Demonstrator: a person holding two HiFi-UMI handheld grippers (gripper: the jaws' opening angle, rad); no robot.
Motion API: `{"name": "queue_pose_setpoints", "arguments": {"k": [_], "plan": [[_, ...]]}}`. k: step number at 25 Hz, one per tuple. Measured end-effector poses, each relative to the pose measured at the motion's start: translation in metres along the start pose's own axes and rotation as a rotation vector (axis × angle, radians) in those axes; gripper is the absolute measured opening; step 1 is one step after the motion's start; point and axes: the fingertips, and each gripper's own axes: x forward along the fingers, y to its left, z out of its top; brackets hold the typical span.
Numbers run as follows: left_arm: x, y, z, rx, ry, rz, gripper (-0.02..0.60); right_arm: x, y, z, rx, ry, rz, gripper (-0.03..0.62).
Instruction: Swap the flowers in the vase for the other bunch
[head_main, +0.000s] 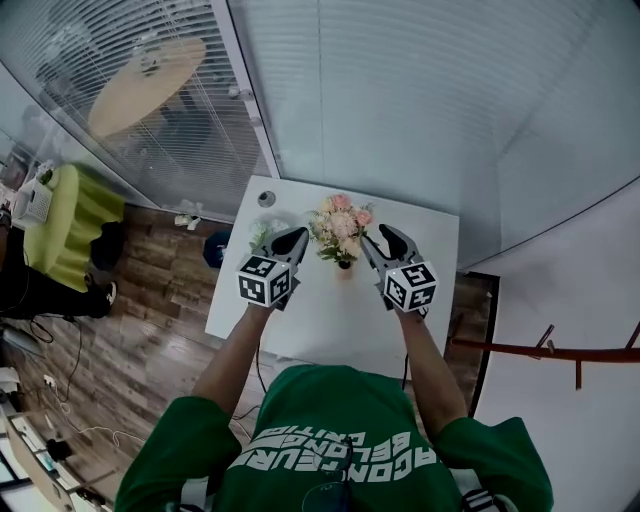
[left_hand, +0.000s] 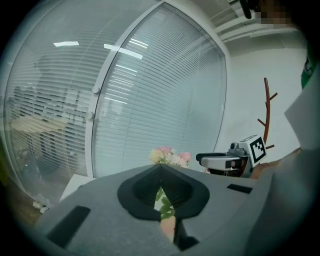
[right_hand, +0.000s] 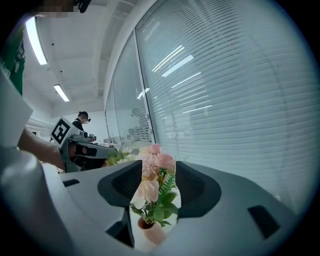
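A small terracotta vase (head_main: 344, 266) with a bunch of pink and cream flowers (head_main: 341, 224) stands at the middle of the white table (head_main: 330, 310). The other bunch (head_main: 262, 232), white and green, lies on the table to its left. My left gripper (head_main: 299, 235) hovers just left of the vase flowers, shut with nothing in it. My right gripper (head_main: 380, 237) hovers just right of them, open and holding nothing. In the right gripper view the flowers (right_hand: 154, 165) and vase (right_hand: 150, 231) show beyond the gap of the open right gripper (right_hand: 159, 170). The left gripper (left_hand: 161, 169) hides most of the vase.
A small round grey thing (head_main: 266, 198) sits at the table's far left corner. A glass wall with blinds (head_main: 400, 100) runs right behind the table. A brown coat stand (head_main: 545, 350) is on the right. Wooden floor and a blue object (head_main: 215, 248) lie to the left.
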Motion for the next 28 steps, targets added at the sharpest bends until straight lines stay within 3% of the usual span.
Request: {"name": "queue_pose_setpoints", "arguments": {"k": [7, 13, 21, 28], "plan": [[-0.031, -0.022, -0.008, -0.001, -0.023, 0.071, 0.008, -0.043, -0.003, -0.010, -0.021, 0.008, -0.002, 0.195], [-0.045, -0.044, -0.015, 0.004, -0.020, 0.061, 0.008, -0.078, -0.005, -0.012, -0.020, 0.005, -0.042, 0.187], [-0.085, -0.076, -0.031, 0.016, -0.029, 0.022, 0.008, -0.132, 0.018, -0.032, -0.026, 0.016, -0.144, 0.045], [-0.124, -0.111, -0.049, 0.013, -0.042, -0.001, 0.008, -0.178, 0.052, -0.045, -0.023, 0.029, -0.191, 0.028]]}}
